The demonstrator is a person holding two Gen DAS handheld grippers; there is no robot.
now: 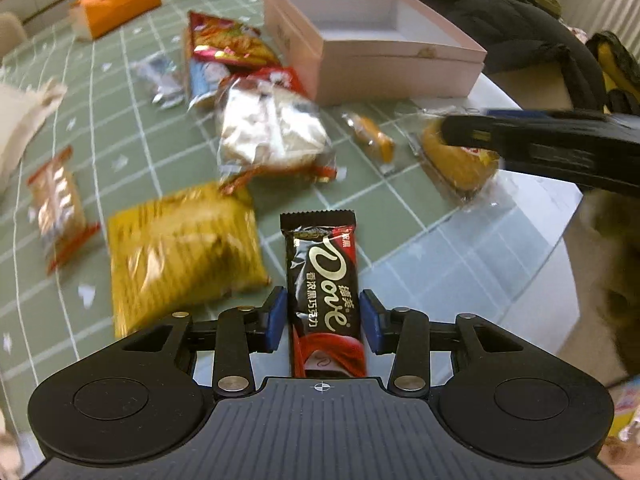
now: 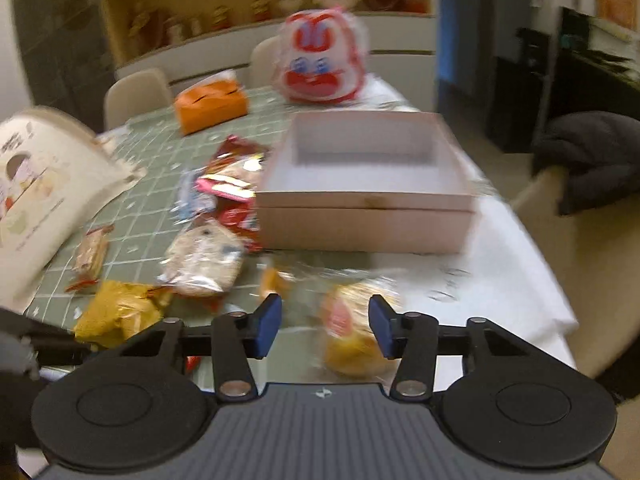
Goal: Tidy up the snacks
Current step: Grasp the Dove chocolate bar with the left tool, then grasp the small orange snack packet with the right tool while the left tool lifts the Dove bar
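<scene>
Dove chocolate bar: dark wrapper with red end, white "Dove" script plus Chinese characters, lengthwise between the left gripper jaws. Jaws about half open, blue pads tight against the wrapper edges, gripping it above the tabletop.

Right gripper: jaws partly open, straddling a yellow cake in clear wrap with a red-and-white label, text unreadable from blur. Right pad touches the wrap; left pad stands clear of it. From the left wrist view the gripper tip sits over that cake near the tabletop's edge.

Pink open box sits behind, nothing visible inside. Beside it: yellow crinkled pack, clear-wrapped biscuits, small orange snack, red-yellow packet. Orange tissue box farther back. All print there blurred.
</scene>
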